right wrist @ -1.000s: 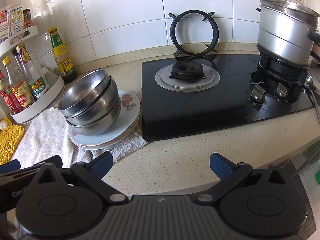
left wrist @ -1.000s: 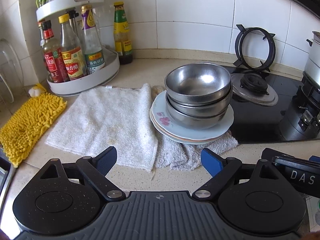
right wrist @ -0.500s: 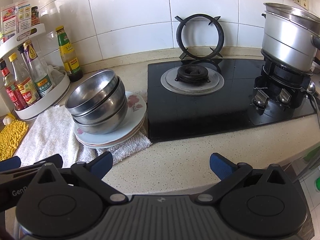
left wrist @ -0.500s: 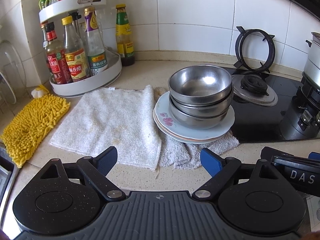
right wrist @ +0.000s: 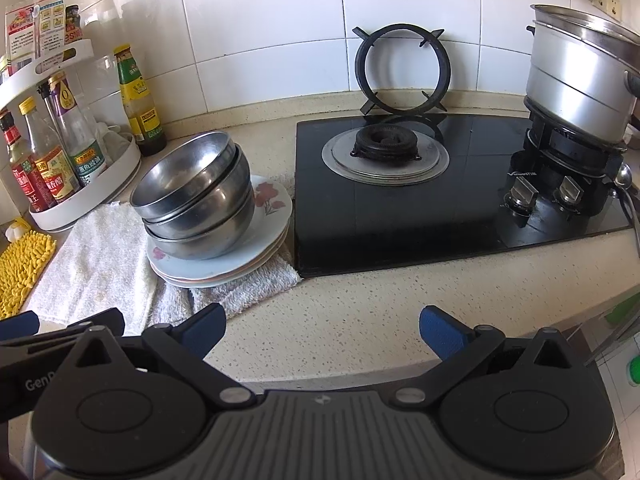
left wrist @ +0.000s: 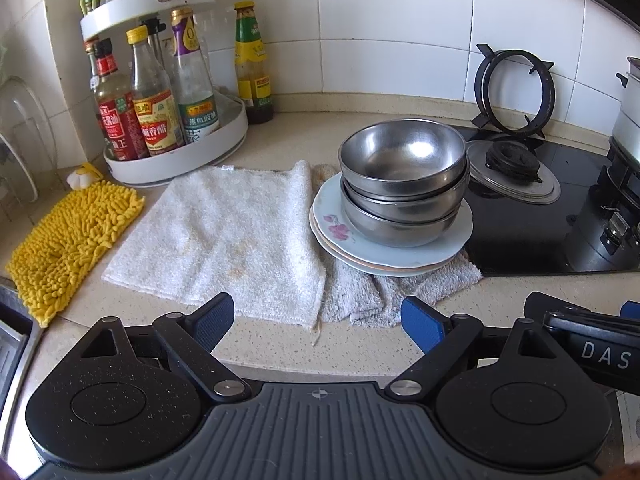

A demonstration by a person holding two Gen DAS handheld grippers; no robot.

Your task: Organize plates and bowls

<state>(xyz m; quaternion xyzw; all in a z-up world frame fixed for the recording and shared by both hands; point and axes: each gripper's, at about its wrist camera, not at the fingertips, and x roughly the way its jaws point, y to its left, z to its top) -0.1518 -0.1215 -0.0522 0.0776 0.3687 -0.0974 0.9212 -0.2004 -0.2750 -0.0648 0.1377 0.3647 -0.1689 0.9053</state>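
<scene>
Both grippers, left gripper point(left wrist: 318, 316) and right gripper point(right wrist: 322, 330), are released; grasp the top steel bowl point(left wrist: 402, 156), frame centre, by its rim, lifting straight off the plates point(left wrist: 400, 254).

We're seeing the left gripper point(left wrist: 318, 318) sitting wide open at frame bottom, holding nothing. Steel bowls point(left wrist: 402, 182) are nesting on stacked plates point(left wrist: 400, 254) at center, white towel point(left wrist: 224, 232) lying just left, sauce bottles point(left wrist: 156, 108) standing upper left.

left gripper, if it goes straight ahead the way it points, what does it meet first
Probably the grey towel edge just ahead of the open left gripper, then the plates under the steel bowls; height above the counter is unclear.
</scene>
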